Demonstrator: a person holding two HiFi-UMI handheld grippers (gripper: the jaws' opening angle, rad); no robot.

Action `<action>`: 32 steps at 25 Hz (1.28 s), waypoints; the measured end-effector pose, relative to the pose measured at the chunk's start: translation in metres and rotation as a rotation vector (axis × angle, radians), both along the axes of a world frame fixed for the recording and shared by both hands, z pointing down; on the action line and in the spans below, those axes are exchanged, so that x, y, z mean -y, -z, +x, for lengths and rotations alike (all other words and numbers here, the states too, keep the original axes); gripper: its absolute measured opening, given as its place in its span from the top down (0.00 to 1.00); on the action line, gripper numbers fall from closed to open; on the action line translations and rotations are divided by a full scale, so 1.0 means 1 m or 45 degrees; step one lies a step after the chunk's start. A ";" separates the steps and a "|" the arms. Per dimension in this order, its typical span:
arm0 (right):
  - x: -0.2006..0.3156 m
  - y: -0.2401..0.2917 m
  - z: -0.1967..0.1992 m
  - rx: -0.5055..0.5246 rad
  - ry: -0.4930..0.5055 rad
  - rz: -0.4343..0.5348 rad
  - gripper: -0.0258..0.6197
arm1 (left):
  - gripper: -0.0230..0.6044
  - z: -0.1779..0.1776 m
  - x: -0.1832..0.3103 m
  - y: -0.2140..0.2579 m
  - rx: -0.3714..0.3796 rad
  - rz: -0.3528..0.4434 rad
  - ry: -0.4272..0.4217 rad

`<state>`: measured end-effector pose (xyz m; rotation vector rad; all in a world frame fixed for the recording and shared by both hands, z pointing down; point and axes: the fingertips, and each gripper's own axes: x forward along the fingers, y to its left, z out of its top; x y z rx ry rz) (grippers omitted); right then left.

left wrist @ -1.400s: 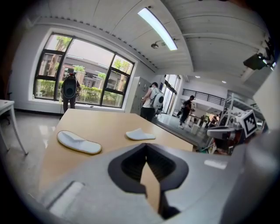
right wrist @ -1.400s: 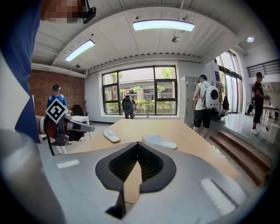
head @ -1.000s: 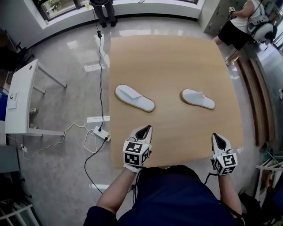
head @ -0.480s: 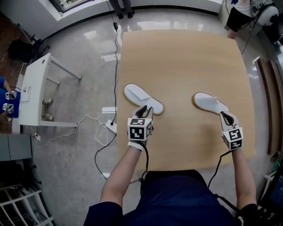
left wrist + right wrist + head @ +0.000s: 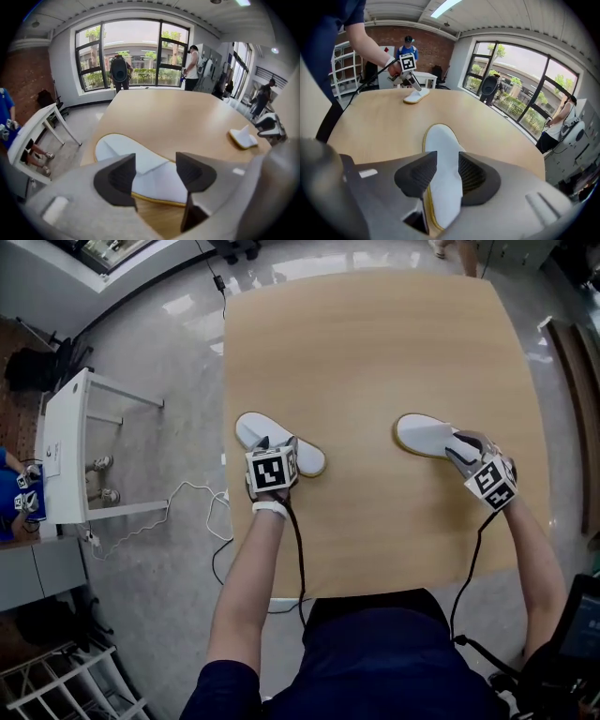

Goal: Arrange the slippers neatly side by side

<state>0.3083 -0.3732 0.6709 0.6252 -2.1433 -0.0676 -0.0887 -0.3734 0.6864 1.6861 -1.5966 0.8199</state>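
Note:
Two white slippers with yellow-edged soles lie apart on the wooden table. My left gripper hovers over the left slipper, roughly at its middle. In the left gripper view that gripper has its jaws opening wide, with the slipper low between them and untouched. My right gripper is at the near end of the right slipper. Its jaws are opening and straddle that slipper, which lies flat on the table.
A white side table stands on the floor to the left, with a power strip and cables beside the table's edge. People stand by the windows. The table's far half is bare wood.
Both grippers moved forward from the table's near edge to the slippers. Their jaws, shut earlier, now stand apart, each over its own slipper. The head camera tilted, so the table fills more of the view.

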 end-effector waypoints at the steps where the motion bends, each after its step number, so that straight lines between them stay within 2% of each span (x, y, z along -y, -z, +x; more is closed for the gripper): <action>1: 0.002 -0.006 0.002 -0.010 0.024 -0.034 0.73 | 0.53 -0.002 0.004 -0.007 0.019 -0.024 -0.009; 5: -0.003 -0.029 0.006 -0.039 0.079 -0.229 0.72 | 0.53 0.004 0.007 -0.031 0.059 -0.107 -0.104; 7: -0.013 -0.042 0.005 -0.060 0.084 -0.322 0.72 | 0.53 0.005 0.008 -0.031 0.084 -0.093 -0.132; 10: -0.027 -0.054 0.002 -0.038 0.073 -0.325 0.74 | 0.54 0.011 0.002 -0.023 0.100 -0.053 -0.175; 14: -0.034 -0.059 0.004 0.124 -0.144 -0.360 0.76 | 0.54 0.030 -0.014 -0.034 0.104 -0.016 -0.324; 23: -0.035 -0.064 0.007 0.247 -0.565 -0.437 0.77 | 0.54 0.095 -0.054 -0.042 0.092 -0.025 -0.590; 28: -0.052 -0.065 0.003 0.429 -0.835 -0.548 0.82 | 0.54 0.136 -0.084 -0.045 0.101 -0.029 -0.780; 32: -0.067 -0.065 -0.007 0.504 -0.956 -0.593 0.83 | 0.54 0.163 -0.106 -0.047 0.104 -0.033 -0.915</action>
